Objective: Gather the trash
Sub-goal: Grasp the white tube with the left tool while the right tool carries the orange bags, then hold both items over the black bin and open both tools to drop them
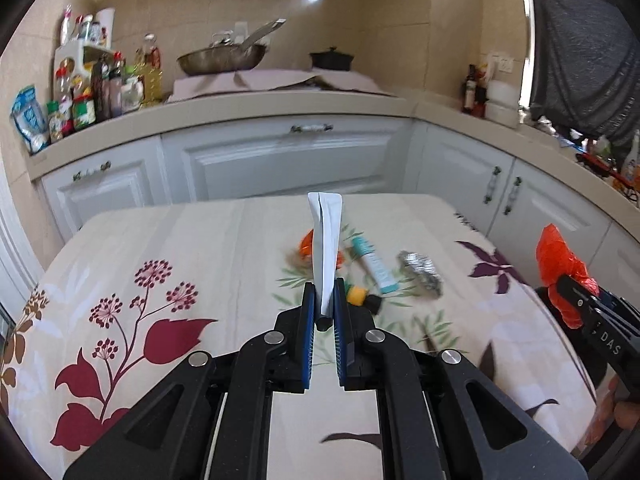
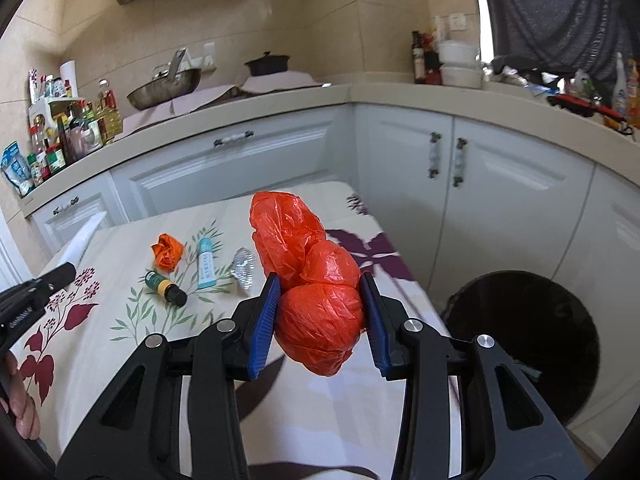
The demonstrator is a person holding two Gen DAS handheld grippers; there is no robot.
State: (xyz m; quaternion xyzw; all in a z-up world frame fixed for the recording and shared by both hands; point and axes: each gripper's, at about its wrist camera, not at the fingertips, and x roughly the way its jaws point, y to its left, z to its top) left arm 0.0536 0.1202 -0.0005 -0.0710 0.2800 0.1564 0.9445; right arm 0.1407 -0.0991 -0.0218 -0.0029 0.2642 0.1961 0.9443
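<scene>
My left gripper is shut on a folded white paper and holds it upright above the table; it also shows in the right wrist view. My right gripper is shut on a knotted orange plastic bag, held above the table's right edge; it also shows in the left wrist view. On the flowered tablecloth lie a crumpled orange bag, a teal tube, a crumpled foil piece and a small dark bottle. A black bin stands on the floor right of the table.
White cabinets and a beige counter wrap around behind the table. On the counter are a pan, a black pot, and many bottles and jars at the left. A person in dark clothes stands at far right.
</scene>
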